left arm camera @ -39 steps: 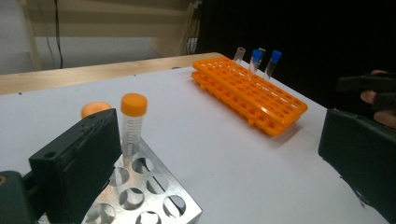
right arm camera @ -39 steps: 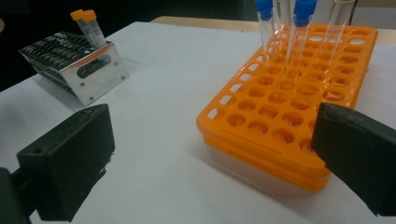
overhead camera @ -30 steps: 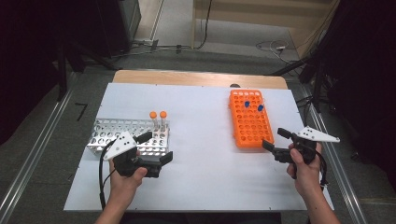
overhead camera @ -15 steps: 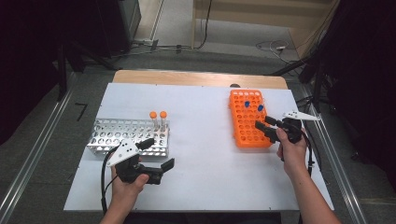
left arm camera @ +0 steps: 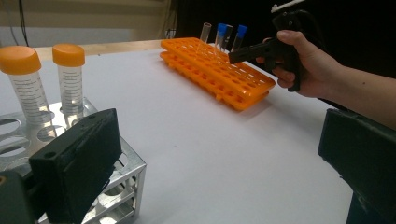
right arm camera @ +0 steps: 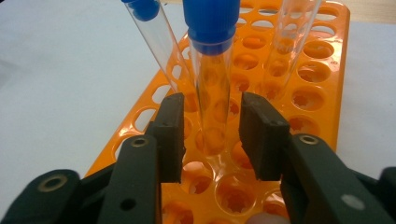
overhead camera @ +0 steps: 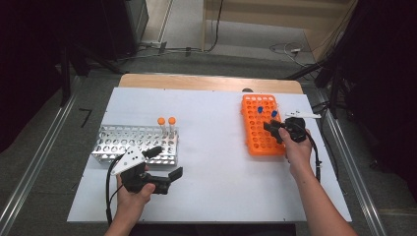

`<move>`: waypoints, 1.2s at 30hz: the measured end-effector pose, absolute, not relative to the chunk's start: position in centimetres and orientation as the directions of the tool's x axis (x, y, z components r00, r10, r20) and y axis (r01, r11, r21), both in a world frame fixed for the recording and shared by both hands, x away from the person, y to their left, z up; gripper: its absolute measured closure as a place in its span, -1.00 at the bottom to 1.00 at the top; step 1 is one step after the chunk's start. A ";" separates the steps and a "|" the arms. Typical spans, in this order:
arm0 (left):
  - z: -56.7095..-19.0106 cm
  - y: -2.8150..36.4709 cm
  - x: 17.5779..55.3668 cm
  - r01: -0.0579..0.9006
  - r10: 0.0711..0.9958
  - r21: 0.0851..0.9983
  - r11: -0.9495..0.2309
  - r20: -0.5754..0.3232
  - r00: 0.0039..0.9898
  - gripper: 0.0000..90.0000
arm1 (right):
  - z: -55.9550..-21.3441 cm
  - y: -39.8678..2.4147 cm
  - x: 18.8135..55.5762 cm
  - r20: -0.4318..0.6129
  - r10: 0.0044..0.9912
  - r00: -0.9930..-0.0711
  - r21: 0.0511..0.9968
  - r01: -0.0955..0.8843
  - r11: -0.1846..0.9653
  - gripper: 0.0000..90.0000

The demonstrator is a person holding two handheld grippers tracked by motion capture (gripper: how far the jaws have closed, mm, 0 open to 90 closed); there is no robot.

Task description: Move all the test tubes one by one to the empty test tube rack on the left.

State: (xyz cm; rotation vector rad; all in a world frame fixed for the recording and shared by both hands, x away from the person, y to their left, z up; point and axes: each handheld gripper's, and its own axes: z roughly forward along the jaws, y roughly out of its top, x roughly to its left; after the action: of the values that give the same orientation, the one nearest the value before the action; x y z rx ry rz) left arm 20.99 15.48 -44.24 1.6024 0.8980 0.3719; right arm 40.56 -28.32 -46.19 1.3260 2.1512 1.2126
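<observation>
Fingers of the right gripper (right arm camera: pixel 211 140) stand on both sides of a blue-capped test tube (right arm camera: pixel 211 70) in the middle of the right gripper view, and they have just been closing in on it. Small gaps show between the black pads and the glass, so the tube is not pinched yet. It stands in a hole of the orange rack (right arm camera: pixel 322 88), which runs from the middle to the upper right of that frame. A second blue-capped tube (right arm camera: pixel 156 35) leans beside it at the upper left, and a clear tube without a cap (right arm camera: pixel 294 37) stands at the upper right. In the high view the right gripper (overhead camera: pixel 275 129) sits at the right edge of the orange rack (overhead camera: pixel 255 140), right of the middle of the frame. The left gripper (overhead camera: pixel 164 167) waits at the lower left with its fingers wide apart and nothing between them. Just above it is the metal rack (overhead camera: pixel 118 145), where two orange-capped tubes (overhead camera: pixel 166 124) stand. Both racks rest on the white table (overhead camera: pixel 211 162). I think the job is only starting: the reach to the blue-capped tube looks done, but the squeeze, the lift and the carry are left. Most holes in both racks have no tubes.
</observation>
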 end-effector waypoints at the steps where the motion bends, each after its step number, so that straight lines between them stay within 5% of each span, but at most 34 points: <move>1: -44.3 15.5 21.0 0.342 0.721 0.940 0.001 -0.238 0.651 -1.00 | -46.2 -28.3 40.6 0.140 0.851 -0.507 0.801 0.563 0.204 0.39; 9: -44.4 15.7 21.2 0.347 0.724 0.938 0.004 -0.242 0.646 -1.00 | -46.5 -27.8 40.7 0.077 0.856 -0.511 0.800 0.544 0.252 0.64; 36: -44.3 14.8 21.2 0.342 0.716 0.940 -0.023 -0.223 0.661 -1.00 | -43.1 -28.2 35.8 0.097 0.785 -0.612 0.882 0.418 0.217 0.66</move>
State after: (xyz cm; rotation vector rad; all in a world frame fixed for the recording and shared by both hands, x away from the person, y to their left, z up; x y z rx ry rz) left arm 21.20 14.76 -44.30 1.6247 0.8839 0.3717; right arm 35.78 -28.19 -43.06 1.1173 2.1267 1.3585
